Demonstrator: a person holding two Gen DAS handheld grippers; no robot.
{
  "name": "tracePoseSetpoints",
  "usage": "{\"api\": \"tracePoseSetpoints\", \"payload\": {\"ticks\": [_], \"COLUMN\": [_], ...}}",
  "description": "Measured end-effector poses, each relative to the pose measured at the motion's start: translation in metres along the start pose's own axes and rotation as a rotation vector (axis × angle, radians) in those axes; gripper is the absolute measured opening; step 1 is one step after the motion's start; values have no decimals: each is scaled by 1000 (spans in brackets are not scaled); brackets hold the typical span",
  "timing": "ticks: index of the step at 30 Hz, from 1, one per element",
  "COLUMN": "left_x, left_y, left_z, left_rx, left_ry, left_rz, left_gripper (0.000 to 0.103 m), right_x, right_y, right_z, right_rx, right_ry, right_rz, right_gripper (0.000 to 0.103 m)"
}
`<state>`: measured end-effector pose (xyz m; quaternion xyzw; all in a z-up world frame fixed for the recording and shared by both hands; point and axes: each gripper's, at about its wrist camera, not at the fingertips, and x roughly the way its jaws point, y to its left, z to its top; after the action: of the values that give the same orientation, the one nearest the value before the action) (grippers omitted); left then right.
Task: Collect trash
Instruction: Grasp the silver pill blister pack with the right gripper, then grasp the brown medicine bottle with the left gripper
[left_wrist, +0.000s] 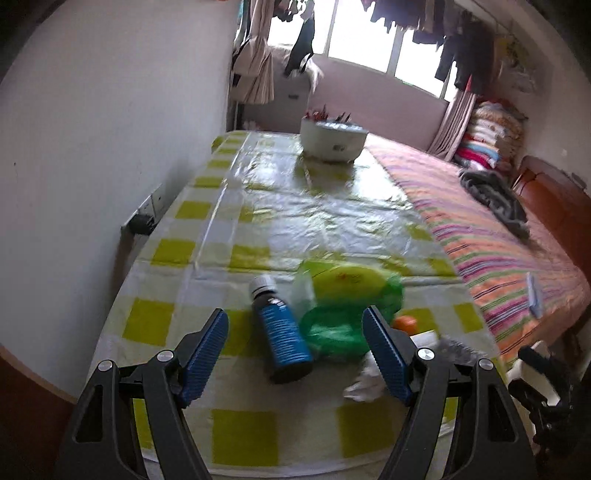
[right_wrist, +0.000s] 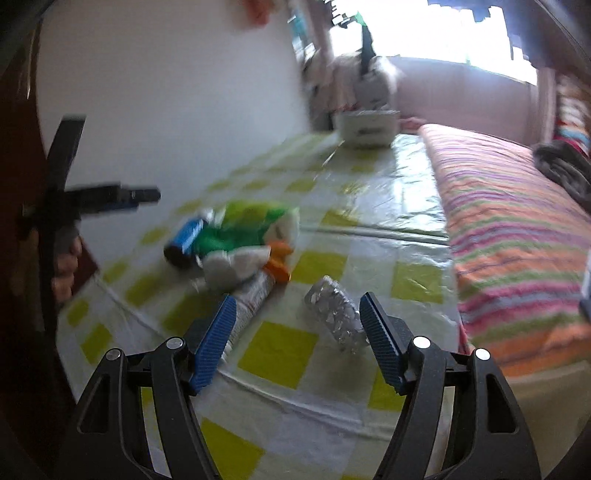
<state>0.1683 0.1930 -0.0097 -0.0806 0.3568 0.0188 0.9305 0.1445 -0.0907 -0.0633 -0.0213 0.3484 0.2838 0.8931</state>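
Both grippers, left gripper (left_wrist: 295, 345) and right gripper (right_wrist: 297, 328), gape wide and empty over one bottle (left_wrist: 282, 332), one green bag (left_wrist: 347, 295), one blister pack (right_wrist: 336, 319).

Your left gripper (left_wrist: 295, 354) jaws wide, empty, blue-labelled bottle (left_wrist: 282, 332) lying between them, green bag (left_wrist: 343, 314) touching it, checked tablecloth (left_wrist: 221, 229).

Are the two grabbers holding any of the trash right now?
No, nothing is held. The left tool is open above the bottle, and the right tool is open above the foil pill pack. Neither touches anything.
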Motion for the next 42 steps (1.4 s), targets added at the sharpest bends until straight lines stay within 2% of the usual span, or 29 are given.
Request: {"api": "tracePoseSetpoints", "payload": {"ticks": [3, 7, 14, 17, 18, 20, 21, 25, 30, 39, 42], "left_x": [8, 18, 31, 36, 38, 42, 45, 57, 75, 92, 101], "left_y": [7, 18, 27, 29, 30, 31, 32, 33, 30, 28, 25], "left_z": [-3, -4, -4, -4, -3, -2, -1, 0, -1, -2, -5], "left_rx": [3, -11, -40, -57, -66, -82, -91, -107, -105, -158, -153], "left_ry": [26, 53, 96, 113, 119, 129, 137, 164, 213, 284, 312], "left_rz": [20, 29, 29, 33, 33, 34, 35, 54, 97, 60, 82], "left_gripper": [73, 73, 73, 73, 73, 73, 73, 73, 73, 73, 73], "right_x": [16, 40, 72, 81, 85, 91, 92, 87, 81, 53, 42], "right_y": [-5, -16, -21, -27, -30, -33, -35, -35, -28, -13, -11], "right_z": [8, 21, 24, 22, 20, 15, 13, 13, 8, 15, 17], "right_rx": [-72, -80, -108, -96, -83, -71, -72, -66, -88, -31, -20], "right_ry": [62, 135, 225, 264, 284, 315, 316, 314, 299, 192, 155], "right_rz": [4, 45, 25, 5, 12, -7, -13, -21, -26, 45, 58], "right_gripper": [68, 68, 67, 57, 49, 48, 47, 33, 32, 32, 33]}}
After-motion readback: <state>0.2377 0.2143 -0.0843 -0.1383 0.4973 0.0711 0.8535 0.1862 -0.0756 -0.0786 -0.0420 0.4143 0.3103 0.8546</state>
